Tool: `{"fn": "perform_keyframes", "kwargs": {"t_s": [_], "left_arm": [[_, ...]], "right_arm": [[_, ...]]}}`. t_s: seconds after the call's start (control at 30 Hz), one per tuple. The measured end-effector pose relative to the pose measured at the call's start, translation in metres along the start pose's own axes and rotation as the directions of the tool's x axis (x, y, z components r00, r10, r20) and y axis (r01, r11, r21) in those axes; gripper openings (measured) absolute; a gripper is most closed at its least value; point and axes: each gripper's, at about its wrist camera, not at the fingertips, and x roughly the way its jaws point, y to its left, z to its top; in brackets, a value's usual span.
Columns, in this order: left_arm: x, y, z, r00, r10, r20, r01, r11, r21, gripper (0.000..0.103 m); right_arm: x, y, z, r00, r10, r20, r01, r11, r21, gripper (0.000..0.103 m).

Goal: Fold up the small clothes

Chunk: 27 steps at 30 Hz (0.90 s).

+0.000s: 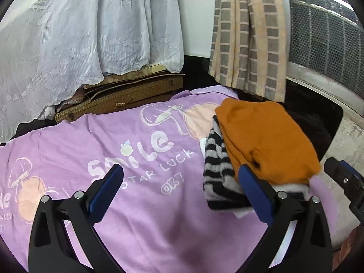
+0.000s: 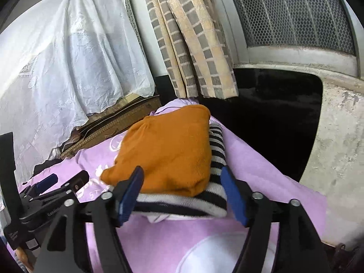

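A small pile of folded clothes sat on the purple sheet (image 1: 141, 204). The orange top (image 1: 266, 138) lay on the pile, and a striped cloth (image 1: 216, 173) lay under it. A bit of white cloth (image 2: 159, 217) peeked out at the bottom. The pile looked neat, so I think most of the folding was done. No loose clothes showed anywhere else on the sheet. There may have been more out of sight, but I could not tell.

In the left view, the pile was at about 3 o'clock. In the right view, it was in the middle, just ahead of the fingers.

The left hand-held gripper (image 1: 179, 184) was spread wide and held nothing. One of its fingers was just beside the striped cloth. The right hand-held gripper (image 2: 183, 193) was wide too and held nothing. Its fingers stood on either side of the near end of the pile.

The sheet had lots of open room from 9 to 12 o'clock in the left view, where the word "smile" was. A white curtain (image 1: 91, 34) and a flat box (image 1: 127, 93) closed off the far edge at 11 o'clock. A checked curtain (image 1: 248, 38) hung at 1 o'clock. In the right view, a dark gap (image 2: 273, 122) lay past the sheet's edge at 2 o'clock, near the pile. A push that way could have tipped the pile off.
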Motion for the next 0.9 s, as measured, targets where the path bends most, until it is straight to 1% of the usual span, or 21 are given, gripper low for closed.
{"fn": "perform_keyframes", "kwargs": {"t_s": [0.17,0.3,0.47,0.67,0.9], "left_arm": [[-0.027,0.005,-0.007,0.999,-0.025,0.032,0.024,1.000,0.012,0.099],[-0.042,0.011,-0.011,0.998,-0.046,0.040,0.046,0.999,0.006,0.099],[-0.050,0.018,-0.014,0.998,-0.052,0.042,0.052,0.999,-0.004,0.099],[-0.057,0.024,-0.014,0.997,-0.057,0.046,0.058,0.998,-0.013,0.099],[-0.065,0.020,-0.015,0.997,-0.057,0.056,0.057,0.998,0.004,0.099]], "right_arm": [[-0.028,0.007,-0.003,1.000,-0.023,0.016,0.023,1.000,-0.015,0.086],[-0.041,0.013,-0.004,0.999,-0.031,0.013,0.032,0.999,-0.024,0.087],[-0.050,0.023,-0.003,0.999,-0.030,0.017,0.030,0.999,-0.037,0.088],[-0.052,0.033,-0.005,1.000,-0.021,0.010,0.022,0.998,-0.064,0.088],[-0.049,0.032,-0.009,1.000,-0.023,-0.014,0.022,0.998,-0.059,0.090]]}}
